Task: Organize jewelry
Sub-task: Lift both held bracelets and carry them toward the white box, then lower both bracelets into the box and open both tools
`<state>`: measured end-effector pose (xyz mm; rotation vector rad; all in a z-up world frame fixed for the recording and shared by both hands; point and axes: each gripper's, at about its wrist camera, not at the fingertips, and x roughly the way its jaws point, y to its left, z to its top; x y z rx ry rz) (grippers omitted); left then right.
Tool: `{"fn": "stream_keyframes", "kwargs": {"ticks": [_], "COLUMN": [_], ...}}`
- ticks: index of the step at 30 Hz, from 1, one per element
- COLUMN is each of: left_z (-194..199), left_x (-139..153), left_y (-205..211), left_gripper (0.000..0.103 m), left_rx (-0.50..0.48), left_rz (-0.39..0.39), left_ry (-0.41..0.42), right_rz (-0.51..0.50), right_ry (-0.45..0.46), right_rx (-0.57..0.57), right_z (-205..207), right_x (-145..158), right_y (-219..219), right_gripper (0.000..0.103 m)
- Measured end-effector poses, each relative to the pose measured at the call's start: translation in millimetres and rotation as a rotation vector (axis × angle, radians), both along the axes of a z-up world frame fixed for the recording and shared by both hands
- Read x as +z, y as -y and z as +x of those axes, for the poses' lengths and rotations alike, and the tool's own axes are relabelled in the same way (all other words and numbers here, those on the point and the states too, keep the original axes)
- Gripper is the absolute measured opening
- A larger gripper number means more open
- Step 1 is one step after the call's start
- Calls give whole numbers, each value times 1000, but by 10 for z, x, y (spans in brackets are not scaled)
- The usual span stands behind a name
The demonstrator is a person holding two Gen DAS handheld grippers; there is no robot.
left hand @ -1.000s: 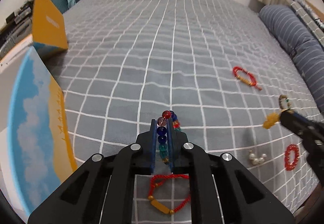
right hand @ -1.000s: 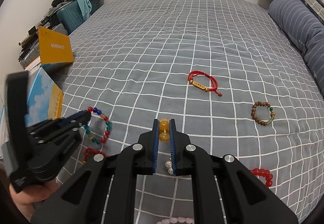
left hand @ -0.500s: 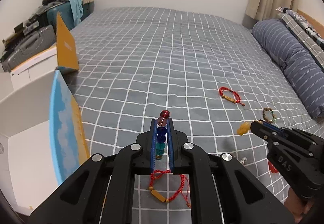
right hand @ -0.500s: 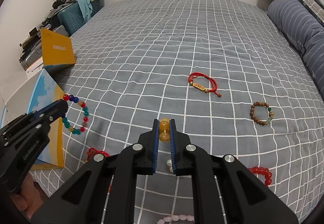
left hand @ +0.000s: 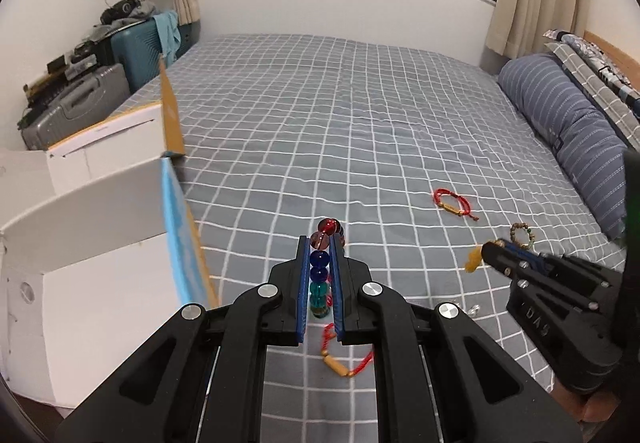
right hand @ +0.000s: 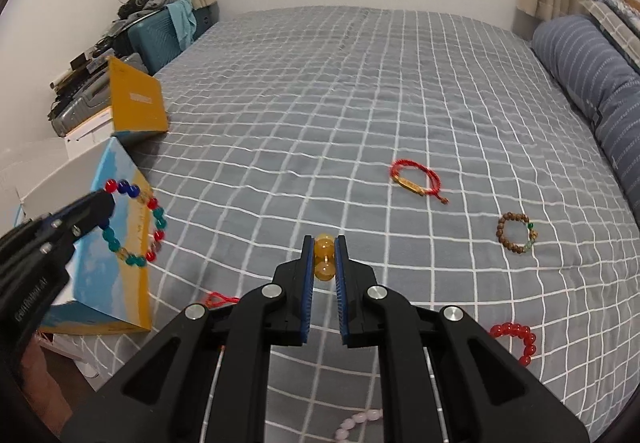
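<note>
Left tongs (left hand: 320,275): closed on a multicoloured glass-bead bracelet (left hand: 320,271), beads stacked between the blue pads, the loop hanging free in the right wrist view (right hand: 134,225); held clear of the bed beside the open white box (left hand: 92,243), presumably for dropping in. Right tongs (right hand: 325,259): closed on an amber bead piece (right hand: 324,259), two beads pinched near the tips; whether it was a full bracelet could not be told, the remainder being hidden by the pads. Both items lifted above the grey checked bedspread (right hand: 320,103), probably so that each could be carried to the box without dragging. Lying loose on the bedspread: a red cord bracelet with gold bar (right hand: 416,181), well apart from the tongs; a brown wooden-bead bracelet (right hand: 516,233) further right; a red bead bracelet (right hand: 516,339) near the lower right, partly hidden by the tong frame; a pink bead string (right hand: 360,421), cut off at the lower edge; a second red cord bracelet (left hand: 344,359) under the left tongs, half covered by them. Box interior not visible; contents unknown. Small pale item (left hand: 474,309) beside the right tongs, too small to identify. Striped pillow (right hand: 592,83) along the right edge.
</note>
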<state>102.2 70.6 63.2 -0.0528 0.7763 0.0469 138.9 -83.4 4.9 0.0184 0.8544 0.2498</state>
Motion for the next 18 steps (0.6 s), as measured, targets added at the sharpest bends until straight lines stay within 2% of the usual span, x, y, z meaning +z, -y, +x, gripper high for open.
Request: {"fn": "stream_keyframes", "kwargs": {"ticks": [11,18], "left_z": [-484,-826], "left_x": [295,408], "left_y": [-739,-1427], "left_gripper": [9,9], "left_rx": [116,222], "left_rz": [1,22], "left_ry": [59,75], "right_rz": [17,-5], "right_ry": [44,66], "right_rx": [111,223], "right_z": [-178,-321], "right_x": [394,448], "right_y": [-782,-1468], "right_gripper": [10,10]}}
